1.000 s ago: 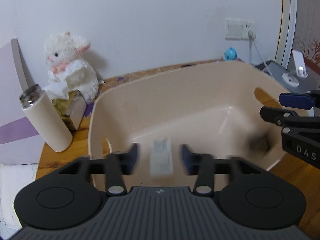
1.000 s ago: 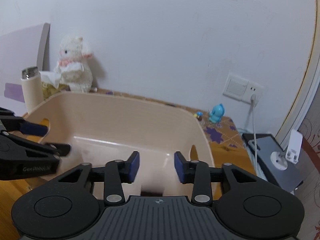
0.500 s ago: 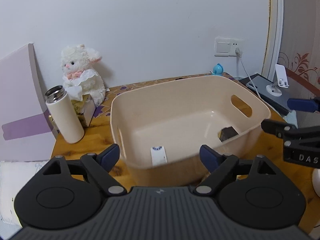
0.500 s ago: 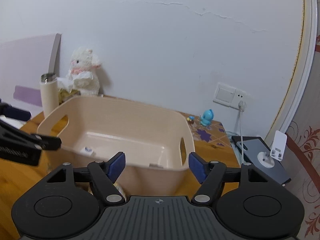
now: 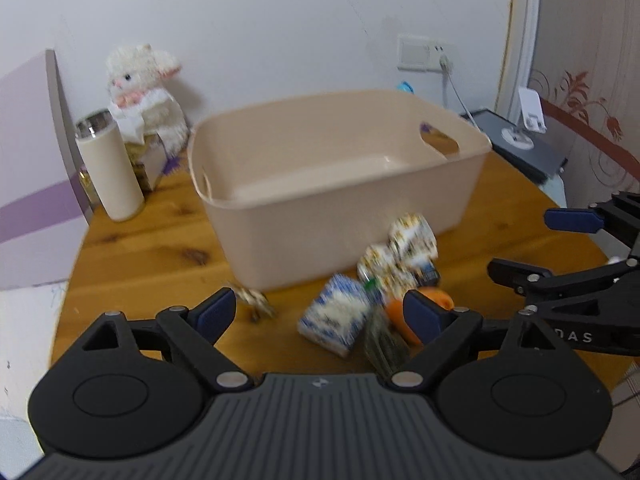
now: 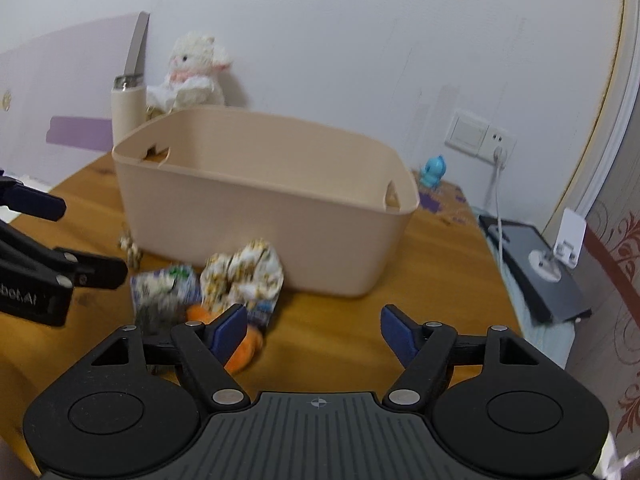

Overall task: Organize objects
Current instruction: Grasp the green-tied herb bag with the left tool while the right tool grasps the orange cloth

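Observation:
A beige plastic basket [image 5: 340, 200] [image 6: 260, 216] stands on the round wooden table [image 5: 152, 248]. In front of it lies a small heap: a blue-white carton [image 5: 334, 314], a crumpled patterned packet [image 5: 404, 252] [image 6: 244, 272], an orange soft item [image 5: 424, 308] [image 6: 240, 344] and a small brownish piece [image 5: 256, 302] at the left. My left gripper [image 5: 320, 312] is open and empty just before the heap. My right gripper [image 6: 314, 326] is open and empty, right of the heap.
A cream flask [image 5: 110, 164], a white plush rabbit [image 5: 144, 92] on a tissue box and a purple board [image 5: 28, 168] stand at the back left. A blue figurine [image 6: 434, 170], a wall socket with cable [image 6: 480, 136] and a dark tablet with phone stand [image 6: 536, 264] are at the right.
Both grippers have opened and pulled back and down from over the basket. The heap in front of the basket has come into view.

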Motion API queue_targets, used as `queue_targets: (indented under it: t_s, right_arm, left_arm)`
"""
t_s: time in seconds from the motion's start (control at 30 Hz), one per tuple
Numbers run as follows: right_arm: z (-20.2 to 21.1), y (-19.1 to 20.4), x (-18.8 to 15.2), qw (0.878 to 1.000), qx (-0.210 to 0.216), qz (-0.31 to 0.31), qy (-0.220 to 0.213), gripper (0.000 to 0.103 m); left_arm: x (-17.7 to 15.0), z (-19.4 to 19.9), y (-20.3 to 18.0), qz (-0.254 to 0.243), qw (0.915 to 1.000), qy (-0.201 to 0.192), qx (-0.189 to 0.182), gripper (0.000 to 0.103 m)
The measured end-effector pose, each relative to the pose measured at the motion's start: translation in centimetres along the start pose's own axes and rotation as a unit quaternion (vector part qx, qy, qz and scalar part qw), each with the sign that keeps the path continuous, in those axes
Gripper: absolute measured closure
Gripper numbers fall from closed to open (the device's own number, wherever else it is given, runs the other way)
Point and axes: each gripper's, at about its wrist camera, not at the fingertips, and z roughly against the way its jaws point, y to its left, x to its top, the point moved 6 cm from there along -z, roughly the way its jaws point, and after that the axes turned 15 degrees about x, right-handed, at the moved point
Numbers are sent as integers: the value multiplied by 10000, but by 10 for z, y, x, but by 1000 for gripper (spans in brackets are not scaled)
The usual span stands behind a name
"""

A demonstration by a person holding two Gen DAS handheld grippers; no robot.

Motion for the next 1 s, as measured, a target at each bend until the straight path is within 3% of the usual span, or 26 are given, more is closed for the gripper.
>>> queue_targets:
  t_s: [0.43,0.6,0.8,0.87,1.0]
  right_arm:
    - [-14,-3,-33,9995,137,-203,214,27]
    - [-26,-4,-33,9982,405,-391,213,27]
    - [-43,3,-29,9976,544,-365,225,28]
    - [-49,3,-29,9974,564,-377,238,31]
    - [-57,4,-30,9965,638,-452,287,39]
  left_arm:
    - [-34,-36,-27,40,9983,542,-197,13]
    - [-36,-40,-26,12,9976,626,-306,27]
    - [-39,-44,-21,8,9957,782,-494,33]
    - [-40,-46,-21,27,9946,846,-598,34]
    - [-44,-52,-27,46,9915,1033,-787,47]
